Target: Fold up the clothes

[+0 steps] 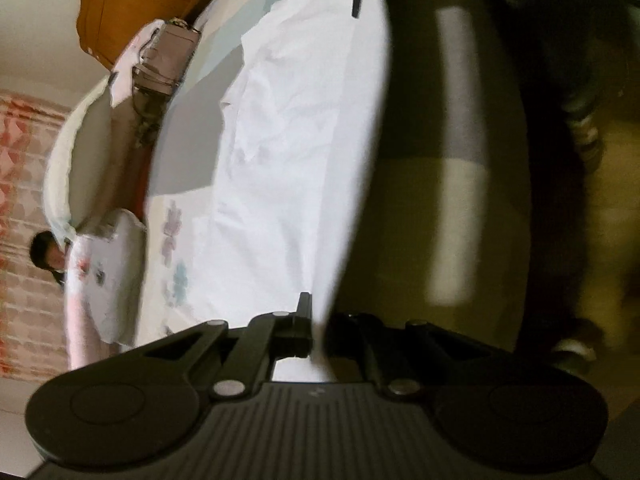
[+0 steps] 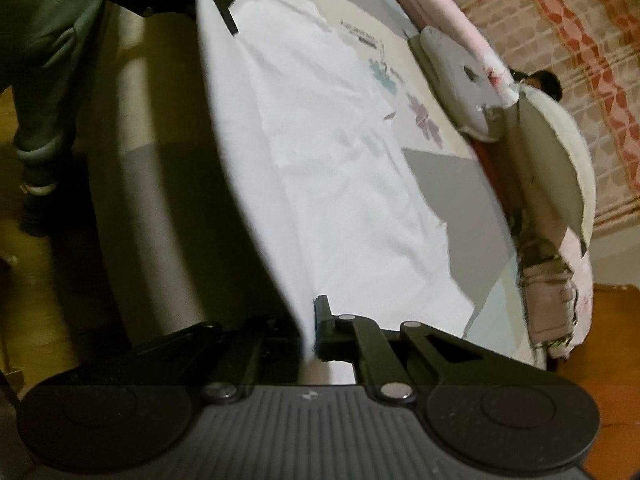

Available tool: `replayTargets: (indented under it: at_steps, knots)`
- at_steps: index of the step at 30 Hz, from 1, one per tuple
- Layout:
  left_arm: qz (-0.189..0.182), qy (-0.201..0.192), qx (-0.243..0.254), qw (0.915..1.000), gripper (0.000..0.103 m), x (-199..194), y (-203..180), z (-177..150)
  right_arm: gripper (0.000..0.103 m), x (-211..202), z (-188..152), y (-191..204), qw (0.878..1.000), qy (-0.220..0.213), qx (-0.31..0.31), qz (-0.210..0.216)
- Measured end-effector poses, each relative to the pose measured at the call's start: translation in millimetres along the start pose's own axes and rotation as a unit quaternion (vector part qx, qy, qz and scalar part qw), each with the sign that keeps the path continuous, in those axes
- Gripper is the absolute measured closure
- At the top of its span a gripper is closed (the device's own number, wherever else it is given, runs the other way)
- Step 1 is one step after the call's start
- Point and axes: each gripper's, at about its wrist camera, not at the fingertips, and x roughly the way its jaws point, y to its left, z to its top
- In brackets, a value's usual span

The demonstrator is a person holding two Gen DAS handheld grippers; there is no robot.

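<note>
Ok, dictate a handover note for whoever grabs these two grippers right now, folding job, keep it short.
Left gripper: shut on the near edge of the white cotton garment.
Right gripper: shut on the same edge, further along.
The garment is stretched between both grippers, its far part lying on the pale floral bedsheet; the held edge hangs off the bed's side.
Done: both corners gripped. No fold visible yet.
Left: probably carry the held edge across onto the bed, release, then make the remaining folds.

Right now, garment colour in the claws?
Plain white garment, clearest in the right wrist view.
</note>
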Motion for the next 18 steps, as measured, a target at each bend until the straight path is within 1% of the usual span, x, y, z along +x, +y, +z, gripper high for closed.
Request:
replayTargets:
  at_steps: [1,3,6,7,8,10,12,15,17,18]
  knots:
    - [-0.010,-0.001,-0.012,0.9999,0.091,-2.6,3.3,-1.8,0.088,-2.6,-3.5,-1.2,1.000,0.001,0.009,0.008]
    - [-0.017,-0.006,-0.044,0.9988,0.091,-6.5,16.0,-5.2,0.085,-9.3,-10.9,-4.9,0.999,0.002,0.027,0.024]
    - [-0.028,-0.014,-0.093,0.9952,0.090,-12.4,35.0,-10.4,0.082,-28.4,-25.8,-18.5,0.996,0.003,0.071,0.050]
    - [-0.032,-0.017,-0.109,0.9934,0.090,-14.4,41.3,-12.2,0.074,-37.0,-30.8,-24.4,0.994,-0.002,0.086,0.062]
    - [-0.035,-0.019,-0.125,0.9913,0.090,-16.3,47.6,-13.9,0.063,-45.0,-35.0,-31.3,0.992,-0.011,0.100,0.072]
    - [-0.042,-0.024,-0.158,0.9863,0.090,-20.3,60.3,-17.4,0.053,-60.1,-42.3,-44.3,0.987,-0.032,0.130,0.089]
    - [-0.049,-0.029,-0.190,0.9802,0.087,-24.2,73.0,-20.8,0.053,-69.3,-44.8,-57.2,0.979,-0.055,0.169,0.095]
    - [-0.064,-0.034,-0.233,0.9698,0.085,-25.3,87.2,-24.4,0.053,-67.1,-44.4,-75.4,0.963,-0.086,0.235,0.096]
    - [-0.091,-0.026,-0.246,0.9647,0.084,-9.2,79.9,-20.9,0.053,-50.7,-43.6,-81.3,0.953,-0.082,0.277,0.089]
    - [-0.103,-0.018,-0.251,0.9622,0.084,-1.8,74.7,-20.5,0.053,-41.4,-45.9,-80.1,0.948,-0.072,0.296,0.088]
